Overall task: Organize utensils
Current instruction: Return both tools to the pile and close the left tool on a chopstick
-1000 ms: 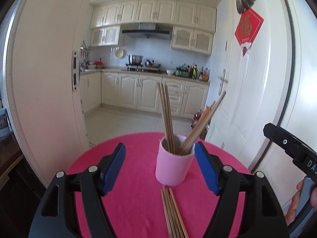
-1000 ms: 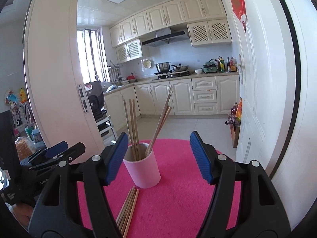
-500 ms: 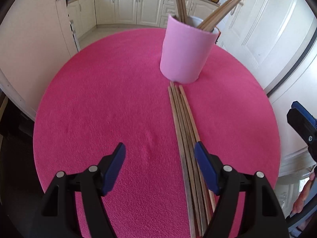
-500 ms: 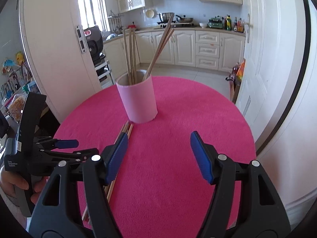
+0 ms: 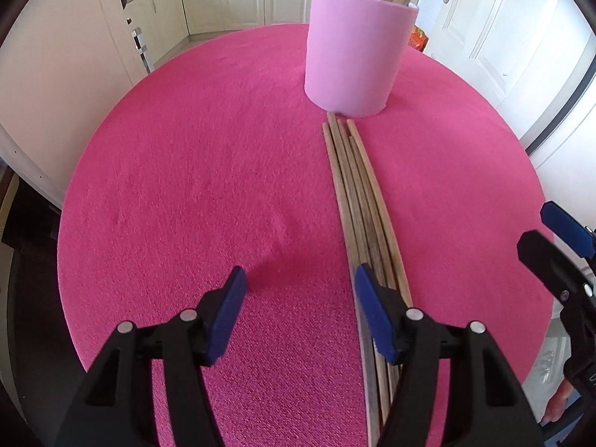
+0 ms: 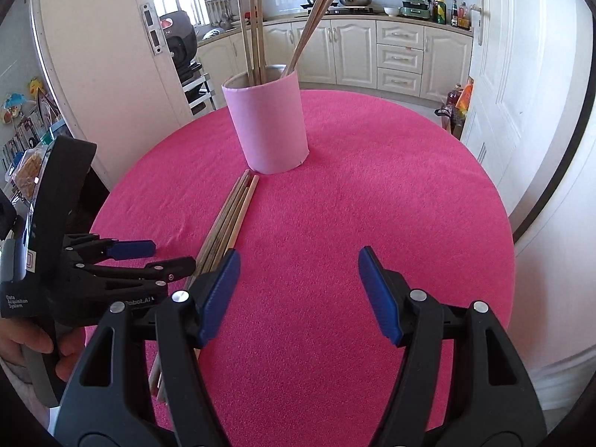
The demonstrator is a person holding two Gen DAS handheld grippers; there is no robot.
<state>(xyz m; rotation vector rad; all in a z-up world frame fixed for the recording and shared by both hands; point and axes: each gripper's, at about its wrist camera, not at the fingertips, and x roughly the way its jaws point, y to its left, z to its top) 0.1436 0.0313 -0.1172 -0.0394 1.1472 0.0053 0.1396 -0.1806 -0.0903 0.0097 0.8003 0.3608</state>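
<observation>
On the round pink bench [image 5: 186, 186], a bundle of loose wooden chopsticks [image 5: 357, 186] lies flat, its far tips just short of the base of the upright pink cup [image 5: 355, 56] — which holds more chopsticks [image 6: 257, 33] leaning against its rim. The left tongs [image 5: 298, 298] hover low over the bench, released and gaping, the right-hand pad sitting over the near part of the bundle without gripping any stick. The right tongs [image 6: 298, 283] are likewise spread wide and hold nothing — the bundle passes under their left pad.
</observation>
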